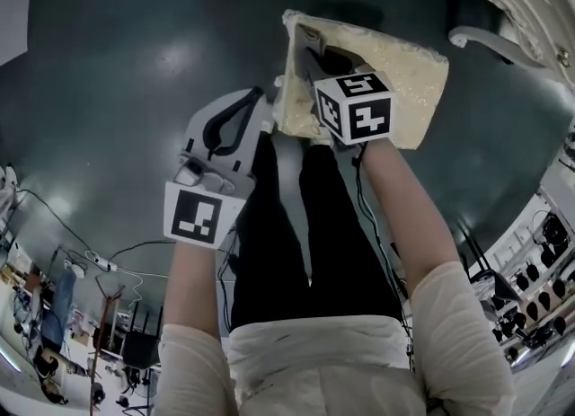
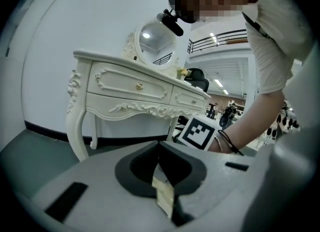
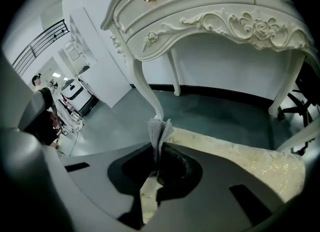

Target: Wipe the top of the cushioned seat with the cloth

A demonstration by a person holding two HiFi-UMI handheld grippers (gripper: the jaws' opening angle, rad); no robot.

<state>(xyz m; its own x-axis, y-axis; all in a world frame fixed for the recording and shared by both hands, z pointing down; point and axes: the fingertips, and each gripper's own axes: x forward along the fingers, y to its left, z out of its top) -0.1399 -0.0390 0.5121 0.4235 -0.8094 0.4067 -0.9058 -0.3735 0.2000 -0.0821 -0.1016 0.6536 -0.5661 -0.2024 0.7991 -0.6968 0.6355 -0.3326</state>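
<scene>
Right gripper view: right gripper [image 3: 156, 151] pinches one cloth [image 3: 159, 130] over one cushioned seat [image 3: 240, 162]; left gripper [image 2: 159, 150] pressed together

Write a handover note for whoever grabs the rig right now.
Left gripper: shut, empty, held off the seat's left side.
Right gripper: shut on the grey cloth, which is bunched upright in its jaws over the left end of the cushioned seat.
Done: cloth gripped and at the seat. How much has been wiped can't be told.
Left: probably lower the cloth onto the top and sweep across to the right end.
</scene>
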